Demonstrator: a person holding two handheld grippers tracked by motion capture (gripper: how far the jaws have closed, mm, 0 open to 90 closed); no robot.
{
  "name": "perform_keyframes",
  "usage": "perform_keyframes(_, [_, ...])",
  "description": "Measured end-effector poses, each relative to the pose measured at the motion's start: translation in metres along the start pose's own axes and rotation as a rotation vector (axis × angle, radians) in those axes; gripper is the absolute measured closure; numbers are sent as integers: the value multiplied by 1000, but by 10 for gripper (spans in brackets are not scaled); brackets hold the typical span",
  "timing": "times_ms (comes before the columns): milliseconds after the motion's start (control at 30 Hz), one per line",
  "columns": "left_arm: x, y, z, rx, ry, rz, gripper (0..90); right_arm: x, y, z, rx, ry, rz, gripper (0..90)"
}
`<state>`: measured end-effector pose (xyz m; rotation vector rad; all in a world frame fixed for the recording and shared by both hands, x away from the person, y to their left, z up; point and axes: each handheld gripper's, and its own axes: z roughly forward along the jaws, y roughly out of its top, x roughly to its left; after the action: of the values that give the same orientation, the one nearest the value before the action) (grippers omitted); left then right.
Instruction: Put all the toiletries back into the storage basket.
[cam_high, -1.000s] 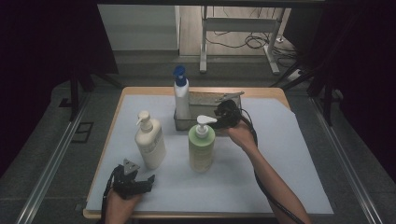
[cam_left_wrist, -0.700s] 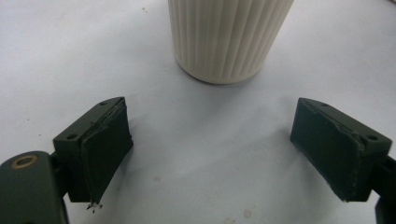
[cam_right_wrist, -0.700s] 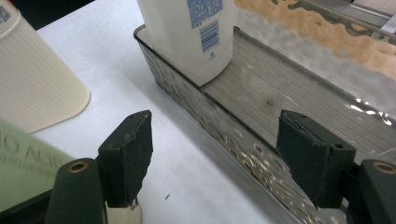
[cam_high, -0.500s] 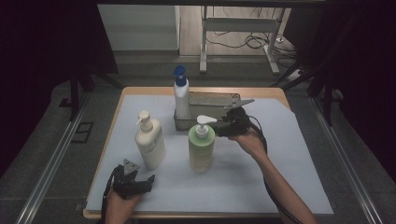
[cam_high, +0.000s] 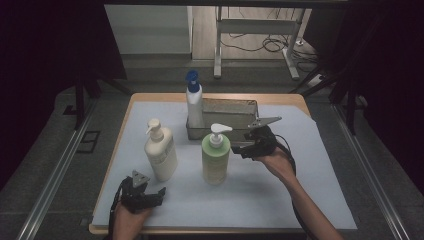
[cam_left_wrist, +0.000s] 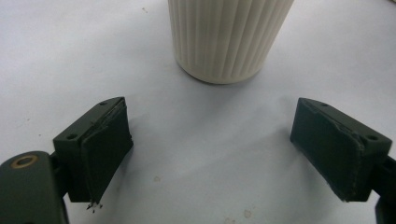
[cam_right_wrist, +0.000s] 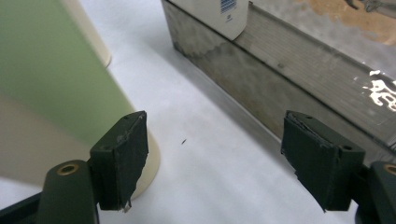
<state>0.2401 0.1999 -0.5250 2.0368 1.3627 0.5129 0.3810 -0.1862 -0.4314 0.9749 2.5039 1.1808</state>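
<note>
Retreating from the metal tray, right gripper has been opening, empty; its own view puts green pump bottle just left.

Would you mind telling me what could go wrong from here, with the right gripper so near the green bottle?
1. The right gripper, jaws open and empty, sits beside the tall green pump bottle; a sideways brush could tip it.
2. The metal tray lies close by its other jaw, which could catch the wall.
3. The blue-capped bottle in the tray's corner might topple if the tray is jolted.
</note>
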Motion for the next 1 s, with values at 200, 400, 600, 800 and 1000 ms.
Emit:
perform_keyframes(200, [0,0,0,0,0,0,118,9,-10,-8,7,4,-31,190])
perform_keyframes(400, [0,0,0,0,0,-1,118,20,-17,-15,10,23,-60,148])
perform_keyframes(600, [0,0,0,-1,1,-2,118,34,-21,-19,8,71,-91,126])
perform_keyframes(800, [0,0,0,-2,1,-2,118,51,-20,-18,7,101,-139,81])
perform_keyframes(1000, [0,0,0,-3,1,0,118,62,-15,-12,10,119,-158,64])
